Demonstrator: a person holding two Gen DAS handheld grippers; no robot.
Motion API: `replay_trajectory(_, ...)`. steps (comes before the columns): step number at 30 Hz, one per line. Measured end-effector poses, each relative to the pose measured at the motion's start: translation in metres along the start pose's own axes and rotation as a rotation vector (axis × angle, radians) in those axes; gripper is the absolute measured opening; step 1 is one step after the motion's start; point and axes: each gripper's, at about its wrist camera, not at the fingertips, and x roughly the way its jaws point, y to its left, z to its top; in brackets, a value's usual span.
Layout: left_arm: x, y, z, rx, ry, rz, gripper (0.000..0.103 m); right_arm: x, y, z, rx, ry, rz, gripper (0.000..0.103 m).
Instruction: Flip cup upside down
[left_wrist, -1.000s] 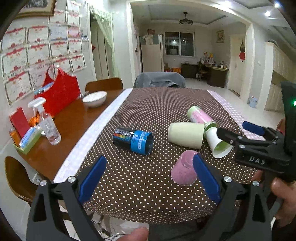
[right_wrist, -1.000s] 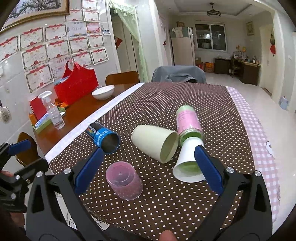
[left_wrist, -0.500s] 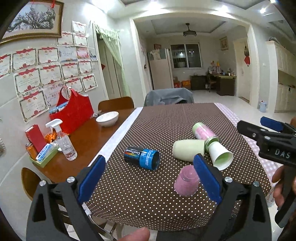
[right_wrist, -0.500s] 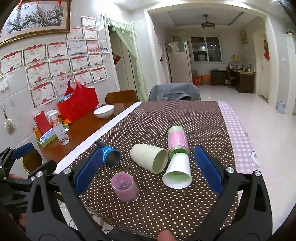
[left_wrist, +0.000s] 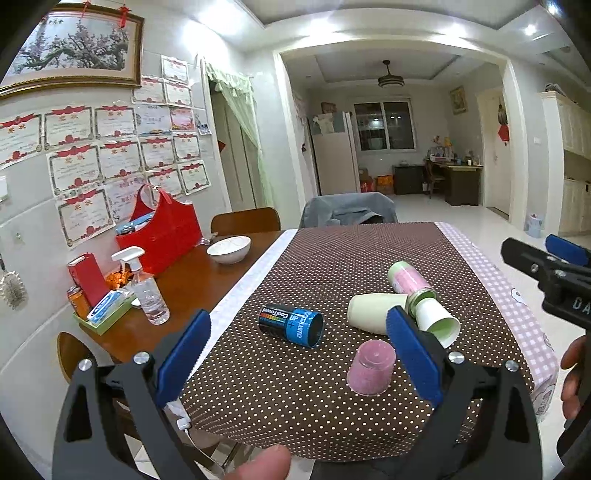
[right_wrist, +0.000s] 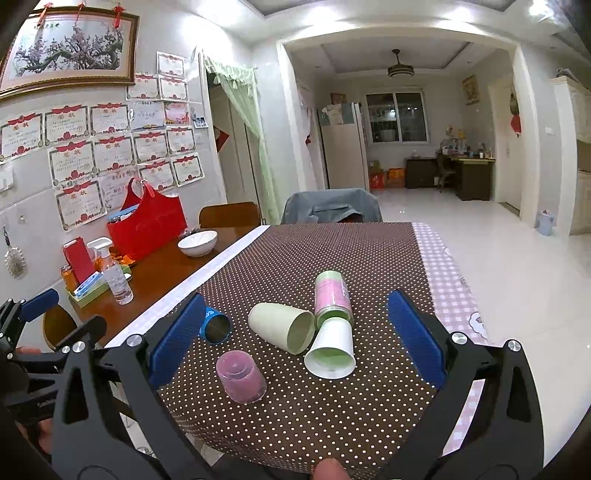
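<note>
A pink cup (left_wrist: 371, 366) (right_wrist: 241, 376) stands upside down near the front of the brown dotted tablecloth (left_wrist: 332, 266) (right_wrist: 332, 258). Behind it lie a pale green cup (left_wrist: 375, 314) (right_wrist: 280, 325), a white paper cup (left_wrist: 437, 323) (right_wrist: 331, 350), a pink-and-green can (left_wrist: 408, 279) (right_wrist: 332, 297) and a blue-and-black cup (left_wrist: 291, 325) (right_wrist: 216, 326), all on their sides. My left gripper (left_wrist: 299, 354) is open and empty, held back above the table's front edge. My right gripper (right_wrist: 295, 343) is open and empty, also held back from the cups.
On the bare wood at the left are a white bowl (left_wrist: 229, 249), a red bag (left_wrist: 159, 232), a spray bottle (left_wrist: 147, 291) and a small tray of items (left_wrist: 103, 310). Chairs stand at the far end (left_wrist: 347, 210) and left side.
Both grippers have pulled back and up from the table, so the cups look smaller and farther. The cups have not moved.
</note>
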Motion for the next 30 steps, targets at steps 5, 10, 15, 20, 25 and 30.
replay_trajectory(5,-0.011,0.002,-0.002,-0.025,-0.008,0.013,0.094,-0.013,0.007,0.001,-0.008,-0.026,-0.006,0.097)
replay_trajectory(10,-0.019,0.004,-0.001,-0.054,-0.019,0.011,0.094,-0.017,0.02,-0.002,-0.035,-0.033,0.003,0.097)
replay_trajectory(15,-0.025,0.005,-0.002,-0.07,-0.02,0.001,0.094,-0.019,0.032,-0.005,-0.064,-0.034,0.012,0.097)
replay_trajectory(20,-0.026,0.009,-0.004,-0.09,-0.02,0.003,0.094,-0.021,0.034,-0.005,-0.067,-0.035,0.007,0.097)
replay_trajectory(25,-0.028,0.012,-0.004,-0.106,-0.026,0.006,0.094,-0.022,0.033,-0.005,-0.058,-0.036,-0.001,0.097)
replay_trajectory(30,-0.028,0.011,-0.004,-0.107,-0.026,0.008,0.094,-0.023,0.031,-0.006,-0.054,-0.038,-0.005,0.097)
